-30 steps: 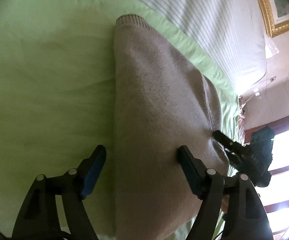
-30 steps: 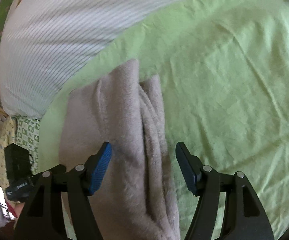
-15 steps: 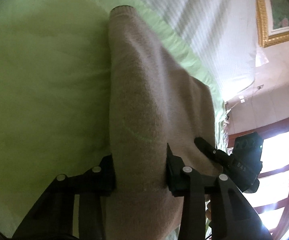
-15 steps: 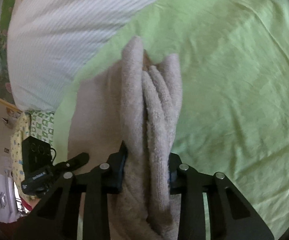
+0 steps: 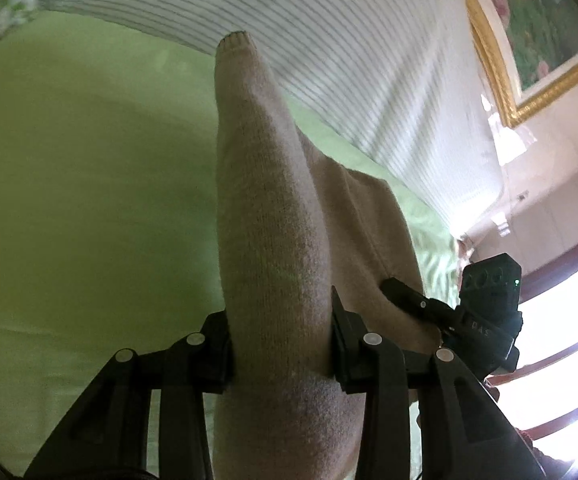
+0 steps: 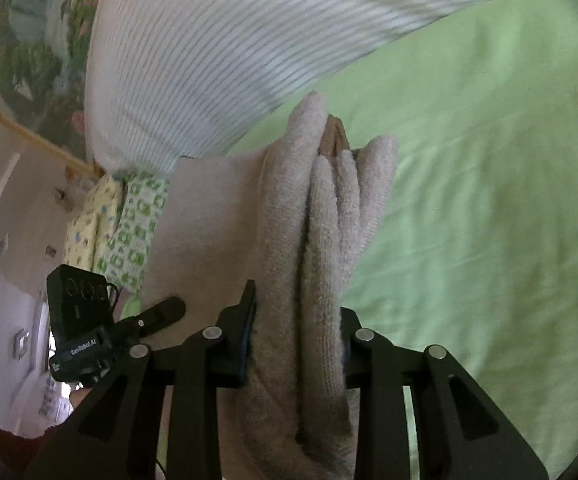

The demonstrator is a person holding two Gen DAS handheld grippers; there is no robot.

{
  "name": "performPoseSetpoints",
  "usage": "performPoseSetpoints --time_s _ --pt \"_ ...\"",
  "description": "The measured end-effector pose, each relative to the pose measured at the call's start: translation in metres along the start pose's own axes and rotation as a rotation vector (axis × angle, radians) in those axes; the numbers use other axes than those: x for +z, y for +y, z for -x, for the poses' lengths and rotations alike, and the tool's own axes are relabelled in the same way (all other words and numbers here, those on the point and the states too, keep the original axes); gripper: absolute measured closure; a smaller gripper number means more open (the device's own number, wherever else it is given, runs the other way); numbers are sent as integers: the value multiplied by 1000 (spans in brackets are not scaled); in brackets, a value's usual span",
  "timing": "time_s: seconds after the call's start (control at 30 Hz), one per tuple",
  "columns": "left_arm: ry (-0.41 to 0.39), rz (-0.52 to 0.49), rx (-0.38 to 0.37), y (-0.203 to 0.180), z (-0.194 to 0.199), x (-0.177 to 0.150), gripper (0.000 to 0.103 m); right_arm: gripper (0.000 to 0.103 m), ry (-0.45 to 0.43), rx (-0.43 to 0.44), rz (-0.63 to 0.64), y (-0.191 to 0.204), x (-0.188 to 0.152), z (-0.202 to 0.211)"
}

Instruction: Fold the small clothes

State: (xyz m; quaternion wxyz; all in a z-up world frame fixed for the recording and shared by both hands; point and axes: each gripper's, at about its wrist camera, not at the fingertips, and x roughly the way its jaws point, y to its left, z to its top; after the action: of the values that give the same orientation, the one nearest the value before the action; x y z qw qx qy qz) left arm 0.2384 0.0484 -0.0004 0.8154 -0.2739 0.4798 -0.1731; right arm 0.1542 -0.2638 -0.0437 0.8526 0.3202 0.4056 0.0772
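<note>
A beige knitted garment (image 5: 273, 248) is folded into a thick bundle and held above the green bed sheet (image 5: 89, 200). My left gripper (image 5: 281, 344) is shut on one end of it. My right gripper (image 6: 297, 336) is shut on the other end, where several folded layers (image 6: 329, 216) show edge-on. Each gripper shows in the other's view: the right one in the left wrist view (image 5: 485, 312), the left one in the right wrist view (image 6: 85, 320). The garment hangs stretched between them.
A white striped pillow or blanket (image 5: 369, 60) lies along the far side of the sheet. A gold-framed picture (image 5: 529, 32) hangs on the wall. A green-patterned cloth (image 6: 129, 224) lies beside the striped one. A bright window (image 5: 561, 360) is at right.
Both grippers closed on the garment's ends and lifted it off the sheet. The views tilted up toward the pillow and wall.
</note>
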Motion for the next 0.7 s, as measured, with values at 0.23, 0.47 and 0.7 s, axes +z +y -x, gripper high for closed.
performPoseSetpoints --time_s 0.23,0.47,0.7 --pt "-17 60 38 52 14 -7 66 73 94 5 16 9 -15 -54" --pt "-8 84 53 68 -9 -19 60 71 122 -40 -2 1 -15 -73" --pt "6 132 56 91 -11 -22 52 57 146 -92 18 -1 -12 -76"
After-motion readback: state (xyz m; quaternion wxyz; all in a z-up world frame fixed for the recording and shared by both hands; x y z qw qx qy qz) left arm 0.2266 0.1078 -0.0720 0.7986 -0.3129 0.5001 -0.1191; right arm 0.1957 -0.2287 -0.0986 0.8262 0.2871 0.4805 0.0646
